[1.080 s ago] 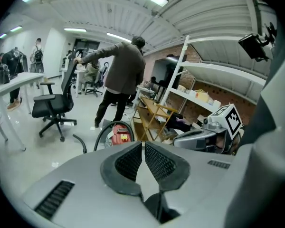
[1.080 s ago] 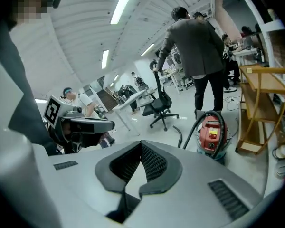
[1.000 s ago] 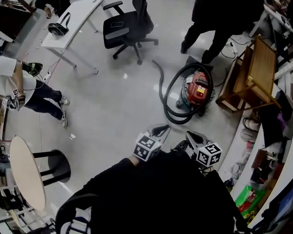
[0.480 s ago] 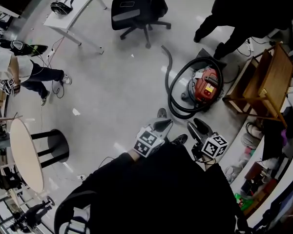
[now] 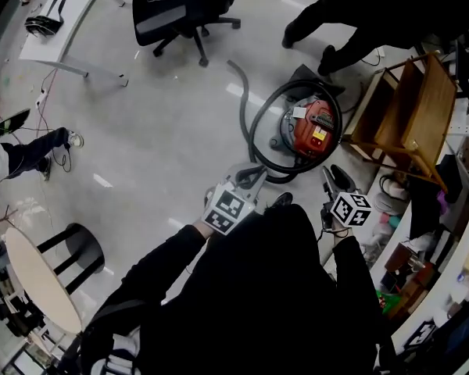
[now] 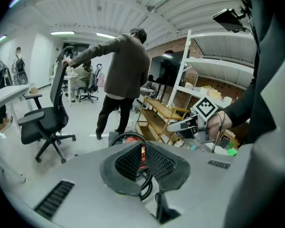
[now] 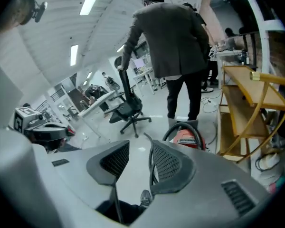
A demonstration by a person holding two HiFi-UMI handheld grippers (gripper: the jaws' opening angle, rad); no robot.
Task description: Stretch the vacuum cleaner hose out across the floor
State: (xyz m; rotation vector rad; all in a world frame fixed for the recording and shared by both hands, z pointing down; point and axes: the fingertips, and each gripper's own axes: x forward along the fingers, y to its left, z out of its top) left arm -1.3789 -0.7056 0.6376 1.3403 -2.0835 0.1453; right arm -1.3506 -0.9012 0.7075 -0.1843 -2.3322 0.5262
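Observation:
The red vacuum cleaner point(image 5: 313, 127) stands on the pale floor with its black hose point(image 5: 254, 135) coiled round it. The hose's free end point(image 5: 233, 69) runs toward the office chair. My left gripper point(image 5: 254, 175) hovers just short of the coil's near loop, shut and empty. In the left gripper view the vacuum point(image 6: 142, 155) shows just beyond the shut pads. My right gripper point(image 5: 334, 172) hangs right of the vacuum, open. Its jaws have just been closing a little, with nothing between them. In the right gripper view the hose point(image 7: 179, 126) and the vacuum point(image 7: 187, 137) lie ahead.
A black office chair point(image 5: 176, 6) stands beyond the hose end, held by a standing person point(image 5: 359, 14). A wooden rack point(image 5: 410, 116) is right of the vacuum. A round table point(image 5: 35, 280) and black stool point(image 5: 82, 248) are at the left, a white desk point(image 5: 62, 22) far left.
Both grippers have moved forward to the vacuum and its coiled hose. The right gripper's jaws went from shut to open. The left stayed shut.

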